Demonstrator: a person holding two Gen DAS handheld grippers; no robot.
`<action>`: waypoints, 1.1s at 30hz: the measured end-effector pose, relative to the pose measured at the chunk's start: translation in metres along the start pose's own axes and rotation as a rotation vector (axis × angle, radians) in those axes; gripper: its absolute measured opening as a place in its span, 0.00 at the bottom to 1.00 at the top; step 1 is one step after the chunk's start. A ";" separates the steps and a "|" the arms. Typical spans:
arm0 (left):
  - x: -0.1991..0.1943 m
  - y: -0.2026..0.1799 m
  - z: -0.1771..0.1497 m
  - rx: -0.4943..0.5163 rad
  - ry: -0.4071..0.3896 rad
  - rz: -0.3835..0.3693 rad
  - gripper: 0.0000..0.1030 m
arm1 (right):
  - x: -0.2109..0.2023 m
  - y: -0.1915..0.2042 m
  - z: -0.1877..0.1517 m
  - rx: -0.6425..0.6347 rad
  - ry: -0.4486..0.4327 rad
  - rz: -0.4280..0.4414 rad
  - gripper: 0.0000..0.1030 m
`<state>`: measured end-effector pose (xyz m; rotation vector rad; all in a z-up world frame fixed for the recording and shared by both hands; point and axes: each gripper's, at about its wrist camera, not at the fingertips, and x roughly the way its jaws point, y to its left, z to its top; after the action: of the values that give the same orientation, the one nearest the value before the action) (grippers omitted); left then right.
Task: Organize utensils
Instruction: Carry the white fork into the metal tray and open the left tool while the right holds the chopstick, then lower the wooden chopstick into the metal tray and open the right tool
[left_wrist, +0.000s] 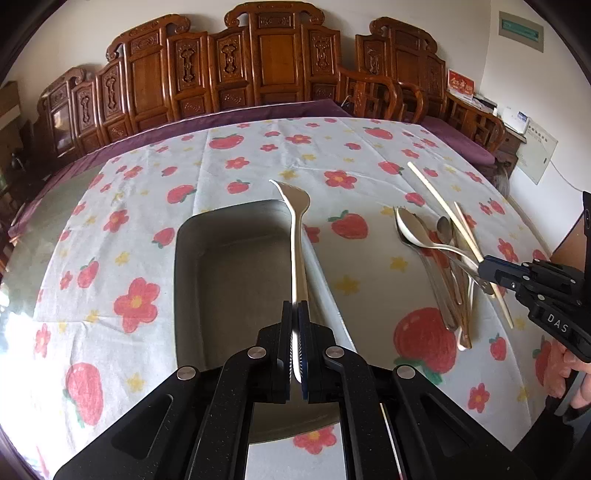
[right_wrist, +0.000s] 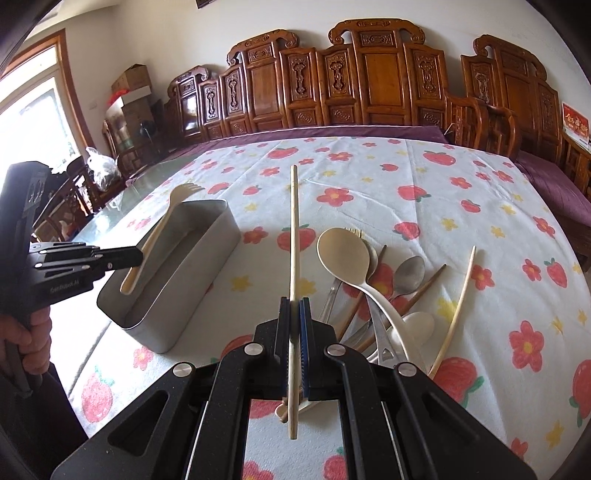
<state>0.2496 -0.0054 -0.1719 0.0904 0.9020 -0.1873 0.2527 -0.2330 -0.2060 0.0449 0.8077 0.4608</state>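
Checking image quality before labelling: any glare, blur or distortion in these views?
Left wrist view: fisheye bends the table edge, glare whitens the fork handle. Right wrist view: blown-out window at left, dark corners, chopstick sharp.

A metal bin (right_wrist: 177, 273) is sitting left of the utensil pile (right_wrist: 376, 295) on the tablecloth (right_wrist: 424, 177), carved bench (right_wrist: 369, 85) standing far behind.
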 end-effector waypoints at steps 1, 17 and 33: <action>0.001 0.004 -0.001 0.000 0.000 0.014 0.02 | 0.000 0.000 0.000 0.001 0.001 -0.001 0.06; 0.008 0.050 -0.019 -0.108 0.025 0.009 0.02 | 0.001 0.043 0.002 -0.032 0.032 -0.025 0.06; -0.028 0.076 -0.005 -0.126 -0.075 -0.017 0.14 | 0.024 0.117 0.036 0.003 0.065 0.066 0.06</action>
<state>0.2436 0.0730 -0.1527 -0.0413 0.8375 -0.1481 0.2479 -0.1127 -0.1720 0.0598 0.8728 0.5256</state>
